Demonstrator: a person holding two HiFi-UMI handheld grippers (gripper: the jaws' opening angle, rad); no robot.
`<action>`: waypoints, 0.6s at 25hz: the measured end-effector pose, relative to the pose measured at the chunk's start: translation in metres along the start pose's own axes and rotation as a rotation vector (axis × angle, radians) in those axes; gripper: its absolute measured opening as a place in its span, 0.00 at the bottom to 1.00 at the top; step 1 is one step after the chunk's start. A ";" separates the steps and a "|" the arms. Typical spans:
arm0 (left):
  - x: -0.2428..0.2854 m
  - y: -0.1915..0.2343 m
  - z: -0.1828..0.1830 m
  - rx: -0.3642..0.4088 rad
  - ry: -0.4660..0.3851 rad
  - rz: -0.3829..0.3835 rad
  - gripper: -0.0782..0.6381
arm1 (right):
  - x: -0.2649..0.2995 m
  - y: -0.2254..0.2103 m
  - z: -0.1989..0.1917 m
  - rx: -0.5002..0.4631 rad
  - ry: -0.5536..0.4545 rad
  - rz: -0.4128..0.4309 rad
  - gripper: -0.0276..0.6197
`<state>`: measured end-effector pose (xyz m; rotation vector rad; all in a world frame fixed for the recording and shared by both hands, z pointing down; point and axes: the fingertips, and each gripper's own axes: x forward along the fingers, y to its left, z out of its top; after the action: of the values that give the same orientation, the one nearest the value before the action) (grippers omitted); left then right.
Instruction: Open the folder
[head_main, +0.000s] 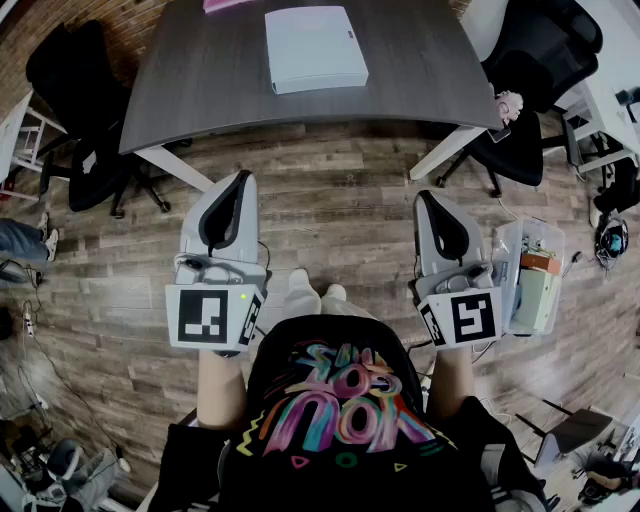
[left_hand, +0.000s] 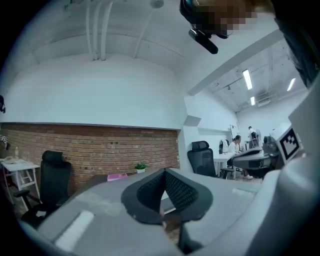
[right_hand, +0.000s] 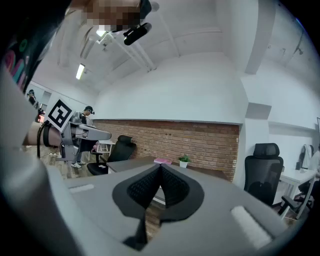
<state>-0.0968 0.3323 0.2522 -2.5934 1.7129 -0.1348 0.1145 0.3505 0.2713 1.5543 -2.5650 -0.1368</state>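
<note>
A white closed folder (head_main: 314, 47) lies flat on the dark grey table (head_main: 200, 80) at the top of the head view, well ahead of both grippers. My left gripper (head_main: 240, 178) is held level over the wooden floor at the left, shut with nothing in it. My right gripper (head_main: 424, 198) hangs level at the right, likewise shut and empty. In the left gripper view the black pads (left_hand: 164, 186) meet, with the table's edge behind them. In the right gripper view the pads (right_hand: 160, 181) also touch.
Black office chairs stand at the table's left (head_main: 75, 110) and right (head_main: 545, 60). A pink item (head_main: 225, 5) lies at the table's far edge. A clear bin of parts (head_main: 535, 275) sits on the floor beside my right gripper. Cables lie at the left.
</note>
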 end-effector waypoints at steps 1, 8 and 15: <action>-0.001 -0.001 0.000 0.000 0.000 -0.001 0.11 | -0.003 0.000 -0.001 0.002 0.001 -0.004 0.04; -0.015 -0.010 -0.002 0.005 0.000 0.027 0.11 | -0.018 0.001 0.001 0.009 -0.026 0.003 0.04; -0.022 -0.010 -0.004 0.008 -0.005 0.055 0.11 | -0.023 0.001 0.000 0.018 -0.042 0.013 0.05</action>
<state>-0.0971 0.3564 0.2560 -2.5363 1.7762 -0.1337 0.1245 0.3712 0.2693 1.5570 -2.6154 -0.1464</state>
